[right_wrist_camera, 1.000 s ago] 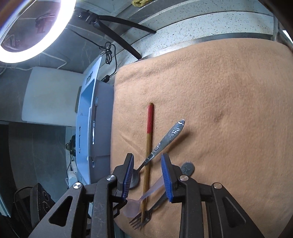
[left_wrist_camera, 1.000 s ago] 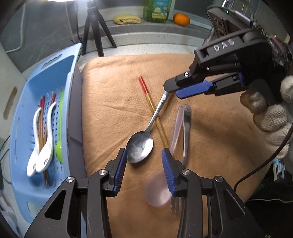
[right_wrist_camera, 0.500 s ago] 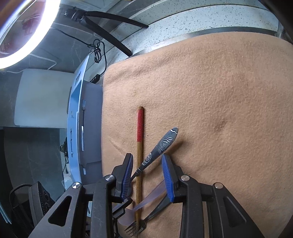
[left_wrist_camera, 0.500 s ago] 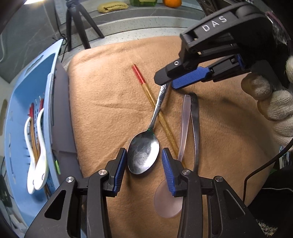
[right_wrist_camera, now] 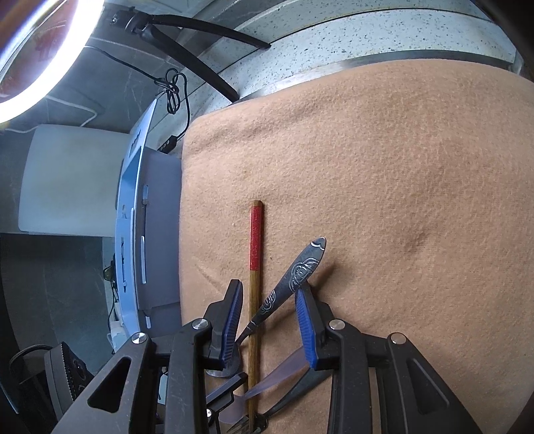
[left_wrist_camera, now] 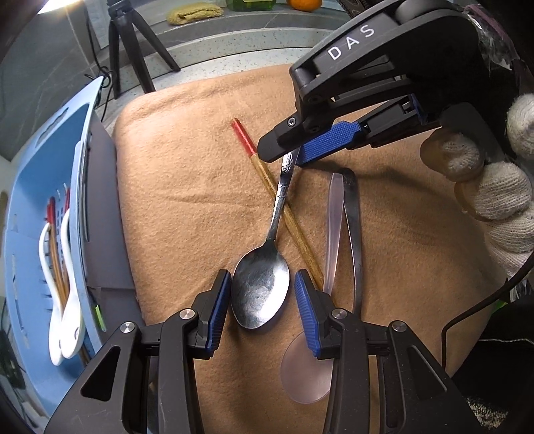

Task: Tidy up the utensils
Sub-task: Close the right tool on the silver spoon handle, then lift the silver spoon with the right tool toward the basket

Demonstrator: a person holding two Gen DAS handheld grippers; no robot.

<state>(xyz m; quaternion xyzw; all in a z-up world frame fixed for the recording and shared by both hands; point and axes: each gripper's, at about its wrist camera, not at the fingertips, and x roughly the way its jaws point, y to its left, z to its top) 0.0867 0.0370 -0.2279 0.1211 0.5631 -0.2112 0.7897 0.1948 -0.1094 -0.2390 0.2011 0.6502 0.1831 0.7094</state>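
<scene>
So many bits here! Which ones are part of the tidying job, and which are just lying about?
Part of the job: metal spoon, chopstick, clear plastic spoon, fork, blue basket holding white spoons.

Just lying about: tripod, orange, green bottle, yellow cloth.

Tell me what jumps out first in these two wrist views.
The metal spoon on the tan cloth, its bowl between the open left gripper fingers and its handle crossing a red-tipped chopstick, with the right gripper open around that handle. At left, a blue basket holds white spoons.
</scene>
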